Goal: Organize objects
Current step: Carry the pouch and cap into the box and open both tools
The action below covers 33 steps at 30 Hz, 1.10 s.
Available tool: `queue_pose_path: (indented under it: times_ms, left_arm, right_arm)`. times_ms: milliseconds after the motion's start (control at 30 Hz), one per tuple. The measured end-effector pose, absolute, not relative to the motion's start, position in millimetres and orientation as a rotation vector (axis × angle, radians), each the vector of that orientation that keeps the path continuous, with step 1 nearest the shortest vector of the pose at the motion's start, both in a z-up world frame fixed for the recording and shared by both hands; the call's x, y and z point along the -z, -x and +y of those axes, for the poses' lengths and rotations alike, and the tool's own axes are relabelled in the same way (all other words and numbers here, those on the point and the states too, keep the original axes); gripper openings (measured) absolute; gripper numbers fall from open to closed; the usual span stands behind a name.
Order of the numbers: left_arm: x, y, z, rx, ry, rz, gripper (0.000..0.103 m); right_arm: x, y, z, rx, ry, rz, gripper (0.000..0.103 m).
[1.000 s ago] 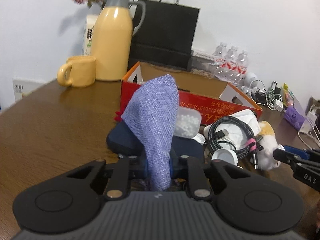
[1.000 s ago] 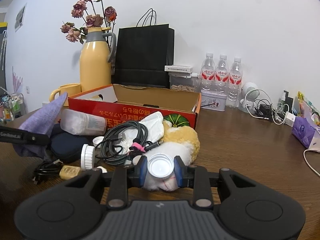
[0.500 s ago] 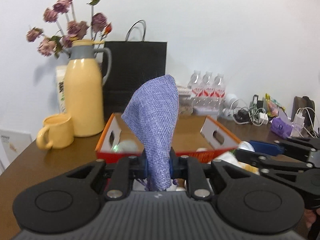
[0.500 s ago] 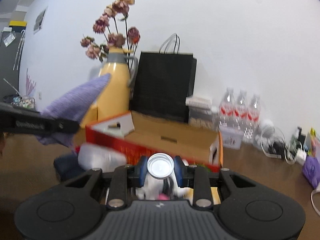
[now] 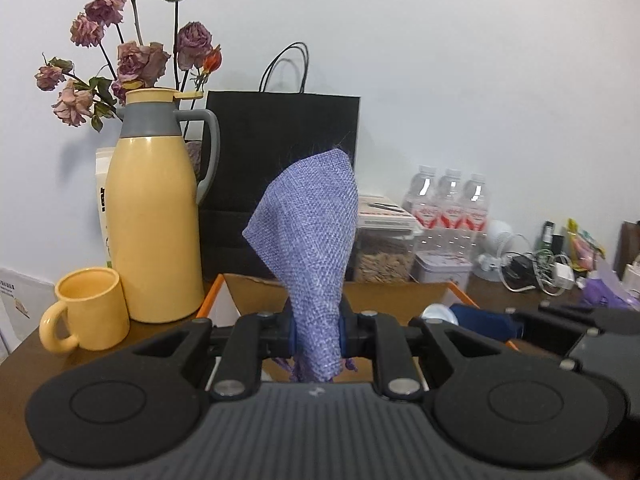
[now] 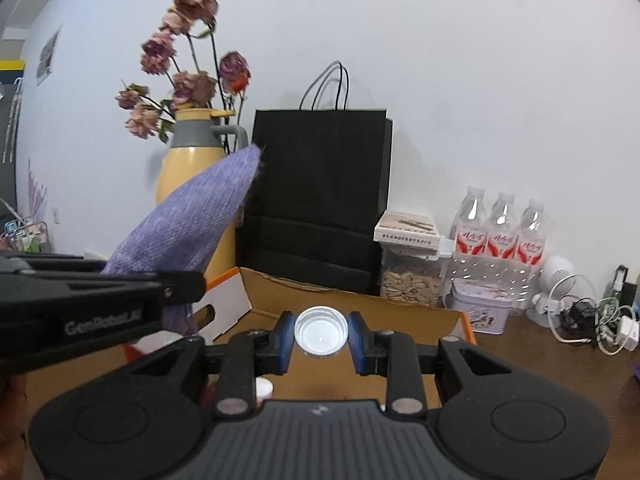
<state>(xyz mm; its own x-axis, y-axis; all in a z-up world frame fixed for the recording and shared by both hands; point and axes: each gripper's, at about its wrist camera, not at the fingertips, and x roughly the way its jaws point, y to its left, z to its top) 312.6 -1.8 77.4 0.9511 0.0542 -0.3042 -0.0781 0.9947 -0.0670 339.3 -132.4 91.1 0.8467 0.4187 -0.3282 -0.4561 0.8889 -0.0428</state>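
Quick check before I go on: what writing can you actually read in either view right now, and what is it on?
"GenRobot.AI": on the side of the left gripper, seen from the right wrist view.
Water bottles: red labels with print, too blurred to read.
Carton behind the yellow flask: dark print, too small to read.
Booklet on the clear container: print unreadable.
Tin: pattern only, no legible text.

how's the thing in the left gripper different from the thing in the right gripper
The purple cloth in the left gripper is soft woven fabric, pinched at its lower end and standing up in a tall point. The white cap in the right gripper is small, round and rigid, clamped by its rim with its hollow side facing the camera. Both are held above the cardboard box.
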Motion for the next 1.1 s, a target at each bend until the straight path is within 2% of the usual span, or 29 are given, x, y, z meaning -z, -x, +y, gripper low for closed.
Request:
queue_pose_path:
  times_ms: [300, 633, 733, 767, 833, 900, 933, 967, 1000, 1033, 1067, 1100]
  left_arm:
    - [-55, -367, 10, -0.111, 0.078, 0.395, 0.018]
    - [-31, -377, 14, -0.092, 0.068, 0.492, 0.018]
    - [-32, -377, 15, -0.096, 0.067, 0.489, 0.021]
    - [-32, -377, 16, -0.097, 0.067, 0.49, 0.025]
    - [-33, -377, 16, -0.102, 0.071, 0.488, 0.039]
    - [-35, -375, 17, -0.107, 0.072, 0.478, 0.067]
    - [-36, -374, 17, -0.113, 0.068, 0.468, 0.074]
    - [-38, -372, 17, -0.121, 0.064, 0.454, 0.085]
    - [-40, -371, 17, -0.127, 0.064, 0.445, 0.092]
    - [-41, -370, 18, -0.134, 0.067, 0.434, 0.101]
    - [-43, -369, 18, -0.138, 0.07, 0.425, 0.103]
    - [-44, -368, 19, -0.14, 0.072, 0.42, 0.103]
  right_arm:
    - [-64, -393, -115, -0.433, 0.078, 0.426, 0.027]
    - [-48, -400, -117, -0.423, 0.078, 0.493, 0.027]
    - [-47, -400, -117, -0.42, 0.085, 0.499, 0.027]
    - [-47, -401, -117, -0.417, 0.085, 0.502, 0.027]
    - [-46, -402, -118, -0.413, 0.084, 0.51, 0.027]
    - [-45, -404, -119, -0.405, 0.087, 0.521, 0.029]
    - [-44, -405, -119, -0.401, 0.086, 0.525, 0.034]
    - [-44, -405, -120, -0.397, 0.085, 0.526, 0.045]
    - [-44, -405, -120, -0.394, 0.084, 0.524, 0.052]
    - [-44, -405, -120, -0.392, 0.082, 0.522, 0.066]
    - [-45, -405, -121, -0.39, 0.081, 0.519, 0.078]
    - [-45, -405, -121, -0.386, 0.079, 0.517, 0.083]
